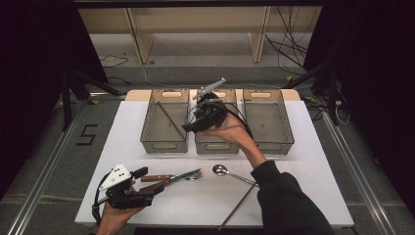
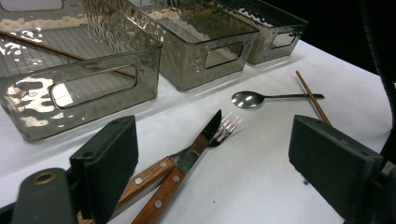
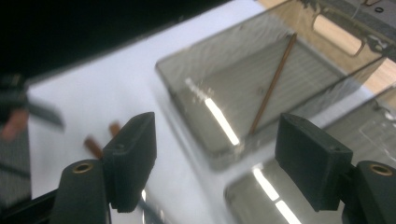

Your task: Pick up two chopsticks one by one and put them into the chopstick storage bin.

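My left gripper (image 1: pixel 149 180) rests open at the table's near-left corner, its jaws on either side of the wooden handles of a knife (image 1: pixel 182 176) and a fork (image 1: pixel 195 175) that lie crossed. In the left gripper view the knife (image 2: pixel 187 158) and fork (image 2: pixel 226 125) lie just ahead of the wide-apart jaws. My right gripper (image 1: pixel 192 126) hangs open and empty above the middle bin (image 1: pixel 217 147), pointing toward the left bin (image 1: pixel 164 144). The blurred right gripper view looks down on the chopstick (image 3: pixel 271 86) in that bin. A spoon (image 1: pixel 227 172) and a second chopstick (image 1: pixel 239 205) lie on the table.
Three translucent grey bins stand in a row at the back of the white table (image 1: pixel 293 186), the right bin (image 1: pixel 269 120) empty. The spoon (image 2: pixel 261 98) and the loose chopstick (image 2: pixel 313 95) cross each other at centre-right. Cables and a wooden frame lie beyond the table.
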